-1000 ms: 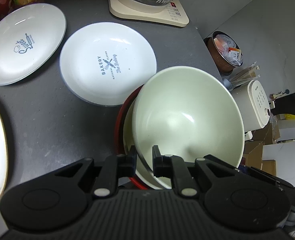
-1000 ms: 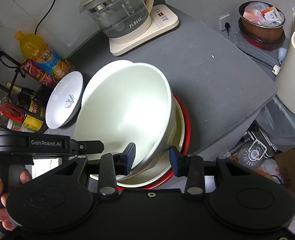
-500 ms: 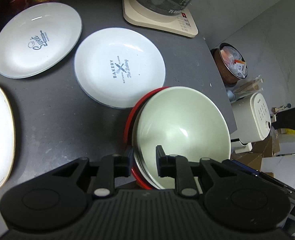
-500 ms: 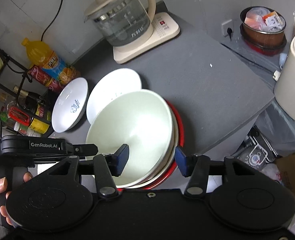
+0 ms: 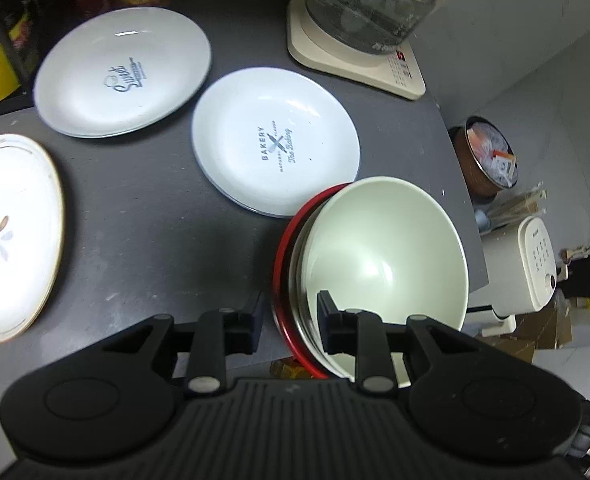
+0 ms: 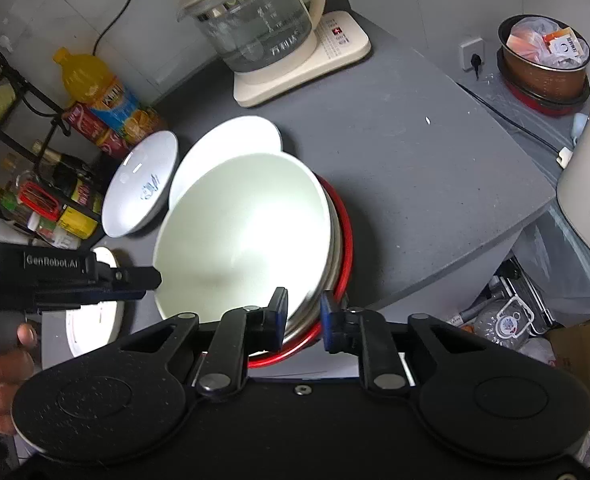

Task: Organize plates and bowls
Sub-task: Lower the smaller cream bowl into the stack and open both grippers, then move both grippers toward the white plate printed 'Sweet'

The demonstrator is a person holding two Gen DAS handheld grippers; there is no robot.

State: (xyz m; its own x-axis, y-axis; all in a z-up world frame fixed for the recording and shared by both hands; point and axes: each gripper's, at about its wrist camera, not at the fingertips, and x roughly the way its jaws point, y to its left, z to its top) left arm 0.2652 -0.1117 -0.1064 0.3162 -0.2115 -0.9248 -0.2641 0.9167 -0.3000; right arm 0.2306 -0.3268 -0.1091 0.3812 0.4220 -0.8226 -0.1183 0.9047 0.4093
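The pale bowl (image 5: 383,264) sits nested on top of the bowl stack (image 6: 337,240), whose lowest member shows a red rim, at the near right edge of the grey counter (image 5: 143,208). Three plates lie apart from it: the bakery plate (image 5: 275,148) just beside the stack on its far left, the script plate (image 5: 123,72) farther left, and the gold-rimmed plate (image 5: 15,236) at the left edge.

The left gripper (image 5: 289,312) straddles the near rim of the stack, its jaws opening and standing clear of the rim on both sides, so it holds nothing. The right gripper (image 6: 303,312) is narrowing onto the rim on the stack's right side; the pads look close to the rim, but no firm pinch shows.

The step in hand appears to be settling the pale bowl into the stack and letting go. To do it well, the left gripper should widen fully before lifting, then rise straight off so a pad does not catch the lip and tip the bowl. The right gripper should only steady the rim lightly, since the stack sits near the counter's edge and a sideways push could slide it off
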